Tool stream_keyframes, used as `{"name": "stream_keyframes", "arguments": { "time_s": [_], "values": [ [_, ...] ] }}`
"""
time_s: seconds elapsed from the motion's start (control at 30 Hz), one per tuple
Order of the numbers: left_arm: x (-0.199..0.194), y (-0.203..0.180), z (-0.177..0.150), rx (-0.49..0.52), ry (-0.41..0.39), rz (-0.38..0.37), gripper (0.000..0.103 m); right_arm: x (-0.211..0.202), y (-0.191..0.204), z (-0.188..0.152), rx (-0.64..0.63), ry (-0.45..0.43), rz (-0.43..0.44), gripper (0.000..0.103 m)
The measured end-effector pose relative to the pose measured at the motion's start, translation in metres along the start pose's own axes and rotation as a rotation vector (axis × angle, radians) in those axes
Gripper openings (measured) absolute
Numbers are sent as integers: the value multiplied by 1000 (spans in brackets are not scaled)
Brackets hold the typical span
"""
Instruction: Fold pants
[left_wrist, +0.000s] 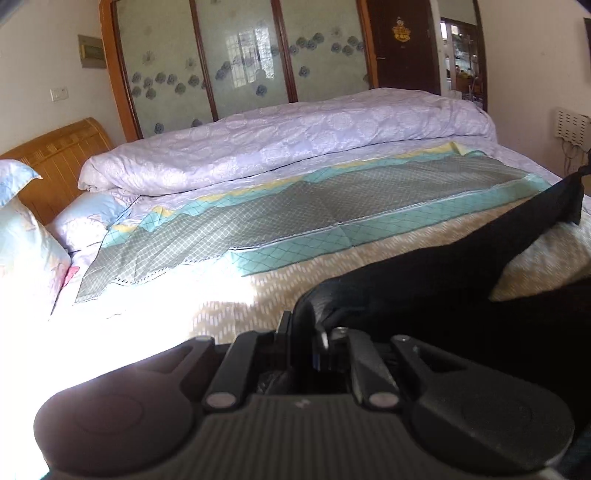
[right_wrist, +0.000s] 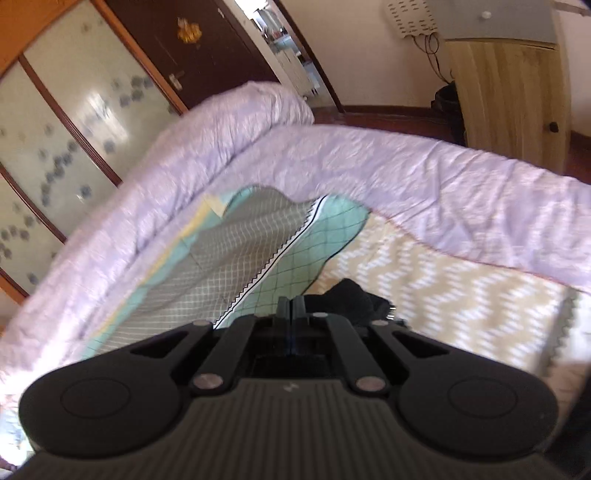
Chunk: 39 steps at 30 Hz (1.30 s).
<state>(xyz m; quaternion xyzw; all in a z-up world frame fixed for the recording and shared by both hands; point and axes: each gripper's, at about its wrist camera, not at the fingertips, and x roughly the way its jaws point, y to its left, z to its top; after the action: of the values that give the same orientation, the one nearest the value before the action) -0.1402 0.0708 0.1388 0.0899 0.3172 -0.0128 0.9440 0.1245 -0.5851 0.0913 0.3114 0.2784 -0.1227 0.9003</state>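
Observation:
The black pants hang as a dark band above the bed in the left wrist view, running from my left gripper up to the right edge. The left gripper is shut on a bunched end of that cloth, which wraps over its fingertips. In the right wrist view my right gripper has its fingers pressed together, and a crumpled piece of the black pants bunches at their tips just to the right. The rest of the pants is hidden there behind the gripper body.
Below lies a bed with a beige patterned sheet and a grey and teal cover. A rolled lilac duvet runs along the far side. Pillows lie at the left by the headboard. A wooden cabinet stands past the bed's foot.

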Motion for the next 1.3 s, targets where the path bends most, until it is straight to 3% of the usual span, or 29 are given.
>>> {"name": "stream_keyframes", "arguments": {
  "time_s": [0.2,0.33,0.4,0.43,0.5,0.57,0.6,0.67,0.77,0.83,0.87,0.9,0.97,1.07,1.13,1.23,1.27,1.3],
  "values": [
    [-43,-27,-60,-31,77,-79,8,-109,-107,-39,101,-28,25,3],
    [-49,-51,-112,-15,181,-117,9,-147,-186,-85,220,-17,-56,3],
    [-42,-59,-132,5,230,-101,13,-151,-209,-109,258,7,-101,4],
    [-38,-62,-142,12,258,-82,14,-151,-213,-118,246,9,-154,10],
    [-38,-62,-153,-3,287,-78,18,-156,-220,-130,255,-5,-213,19],
    [-52,-56,-152,-39,268,-97,26,-163,-223,-136,305,-36,-185,35],
    [-62,-55,-150,-49,248,-116,38,-168,-220,-136,310,-54,-179,35],
    [-83,-47,-144,-62,184,-151,51,-177,-209,-133,255,-74,-156,35],
    [-109,-17,-131,-156,85,-194,60,-189,-196,-128,149,-104,-106,37],
    [-114,8,-122,-245,49,-151,72,-193,-188,-126,103,-120,-85,42],
    [-112,19,-118,-282,44,-118,85,-191,-181,-124,82,-127,-80,45],
    [-106,29,-113,-318,45,-76,88,-187,-176,-122,64,-131,-77,47],
    [-84,49,-104,-383,71,-25,88,-182,-171,-120,33,-133,-78,51],
    [-37,64,-94,-464,146,-72,90,-163,-164,-118,23,-119,-104,55],
    [0,63,-93,-482,203,-100,95,-146,-163,-118,25,-96,-136,56],
    [43,41,-100,-461,302,-83,95,-122,-163,-118,19,-55,-179,56],
    [51,27,-105,-444,320,-81,87,-114,-164,-119,15,-36,-192,53],
    [58,14,-108,-411,338,-65,67,-107,-165,-120,8,-12,-204,44]
  ]
}}
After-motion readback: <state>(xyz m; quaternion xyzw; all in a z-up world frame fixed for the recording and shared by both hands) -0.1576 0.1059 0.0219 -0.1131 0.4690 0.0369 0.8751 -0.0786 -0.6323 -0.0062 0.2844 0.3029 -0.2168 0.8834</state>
